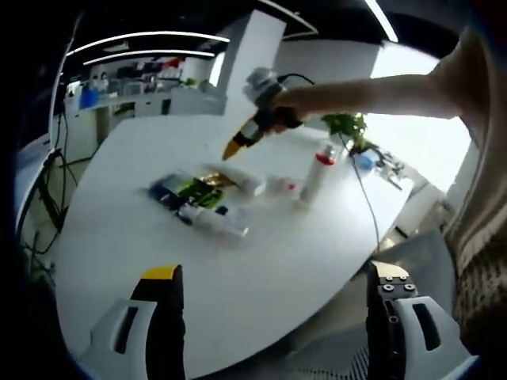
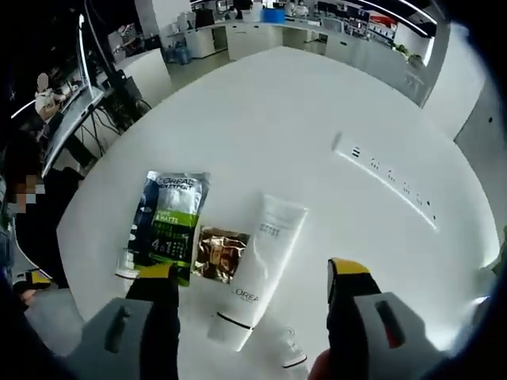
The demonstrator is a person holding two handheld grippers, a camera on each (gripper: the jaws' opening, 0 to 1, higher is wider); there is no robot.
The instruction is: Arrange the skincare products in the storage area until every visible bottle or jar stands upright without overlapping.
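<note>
both jaws of the right gripper [image 2: 252, 294] stand spread above the table [image 2: 317, 119]; below, left to right, lie a sachet [image 2: 169, 217], gold packet [image 2: 220, 253] and white tube [image 2: 258, 269]. left gripper [image 1: 275, 289] also spread; a bottle [image 1: 317, 173] stands upright.

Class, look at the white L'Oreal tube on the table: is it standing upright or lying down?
Lying down. The tube rests flat along its length on the table, its printed side facing up, beside the gold sachet.

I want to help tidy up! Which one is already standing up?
The white bottle with the red band, right of the pile. The other products, like the white tube, lie flat.
</note>
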